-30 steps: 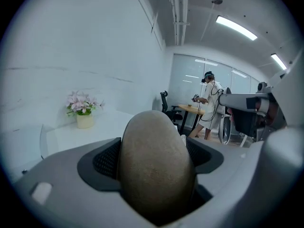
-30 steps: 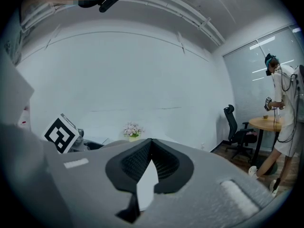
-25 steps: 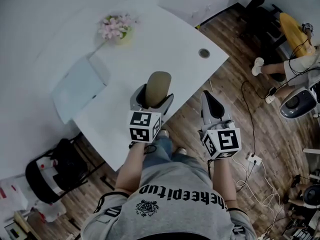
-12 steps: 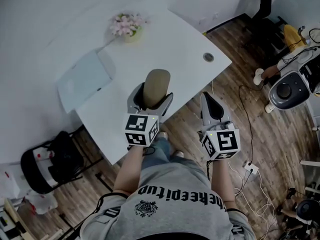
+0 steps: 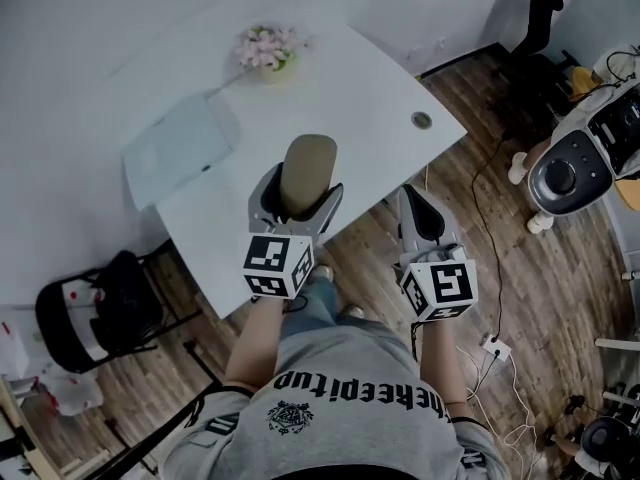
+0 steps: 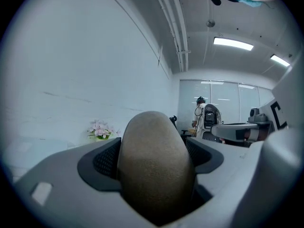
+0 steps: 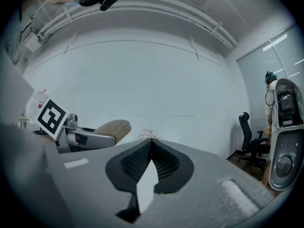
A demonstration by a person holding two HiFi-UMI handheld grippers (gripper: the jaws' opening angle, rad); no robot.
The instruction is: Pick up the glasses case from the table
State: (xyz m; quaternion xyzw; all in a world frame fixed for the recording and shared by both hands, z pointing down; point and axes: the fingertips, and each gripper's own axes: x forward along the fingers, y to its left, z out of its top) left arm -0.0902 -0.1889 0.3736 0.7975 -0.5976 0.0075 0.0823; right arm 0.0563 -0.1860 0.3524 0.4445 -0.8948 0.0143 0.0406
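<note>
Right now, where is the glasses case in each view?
Head view: centre, glasses case held between the left gripper's jaws.
Left gripper view: lower centre, filling the jaws.
Right gripper view: left of centre.
Shared landmark: pink flowers.

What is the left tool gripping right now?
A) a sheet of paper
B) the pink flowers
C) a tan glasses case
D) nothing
C: in its own view, the left gripper has the tan glasses case clamped between its fingers.
</note>
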